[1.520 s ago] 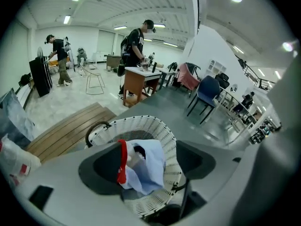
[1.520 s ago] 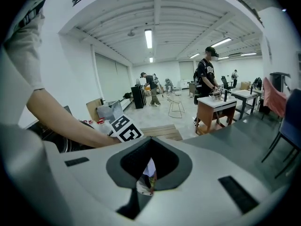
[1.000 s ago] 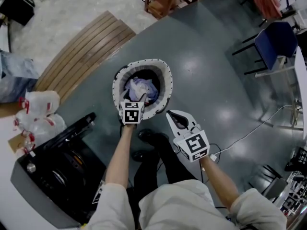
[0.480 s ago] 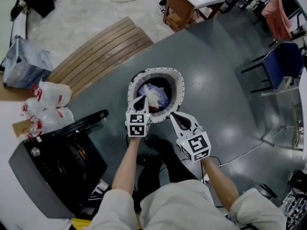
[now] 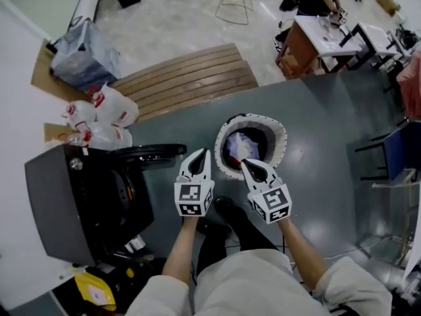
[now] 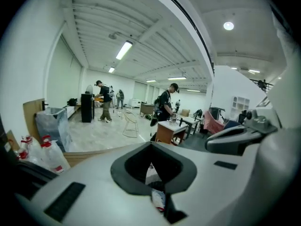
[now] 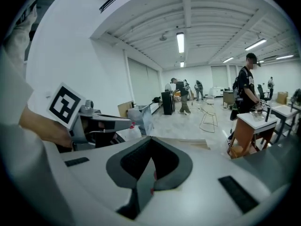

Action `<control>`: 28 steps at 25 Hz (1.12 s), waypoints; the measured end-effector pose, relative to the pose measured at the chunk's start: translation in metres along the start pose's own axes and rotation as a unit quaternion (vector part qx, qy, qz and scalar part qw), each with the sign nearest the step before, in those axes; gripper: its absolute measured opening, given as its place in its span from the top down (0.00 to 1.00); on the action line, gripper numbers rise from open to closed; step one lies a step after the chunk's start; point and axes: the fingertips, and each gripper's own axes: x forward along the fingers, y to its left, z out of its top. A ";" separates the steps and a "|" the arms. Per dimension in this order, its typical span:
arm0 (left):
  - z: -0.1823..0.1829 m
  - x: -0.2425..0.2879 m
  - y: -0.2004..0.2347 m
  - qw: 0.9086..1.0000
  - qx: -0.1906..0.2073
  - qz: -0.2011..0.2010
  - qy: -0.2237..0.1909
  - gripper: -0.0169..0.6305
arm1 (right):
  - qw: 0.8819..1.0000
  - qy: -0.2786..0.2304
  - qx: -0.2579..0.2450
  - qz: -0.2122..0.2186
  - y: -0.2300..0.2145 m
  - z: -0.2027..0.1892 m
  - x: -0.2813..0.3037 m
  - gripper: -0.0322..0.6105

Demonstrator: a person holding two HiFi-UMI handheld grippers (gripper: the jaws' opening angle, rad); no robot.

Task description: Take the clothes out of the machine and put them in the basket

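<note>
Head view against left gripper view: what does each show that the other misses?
Only the head view: the inside of the machine, the clothes in the basket, and the person's arms. Only the left gripper view: the ceiling lights and the far end of the room. Both: the left tongs, the right tongs, the white bags, the wooden boards, the wire chair and the brown desk.
</note>
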 end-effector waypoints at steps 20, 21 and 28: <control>0.007 -0.369 0.145 0.921 -0.093 0.363 -0.110 0.95 | 0.950 -0.027 -0.138 0.279 0.273 0.089 0.036 0.92; 0.008 -0.384 0.146 0.915 -0.095 0.375 -0.115 0.95 | 0.946 -0.029 -0.144 0.288 0.283 0.092 0.033 0.92; 0.022 -0.462 0.150 0.885 -0.099 0.432 -0.142 0.95 | 0.927 -0.047 -0.175 0.328 0.337 0.117 0.023 0.92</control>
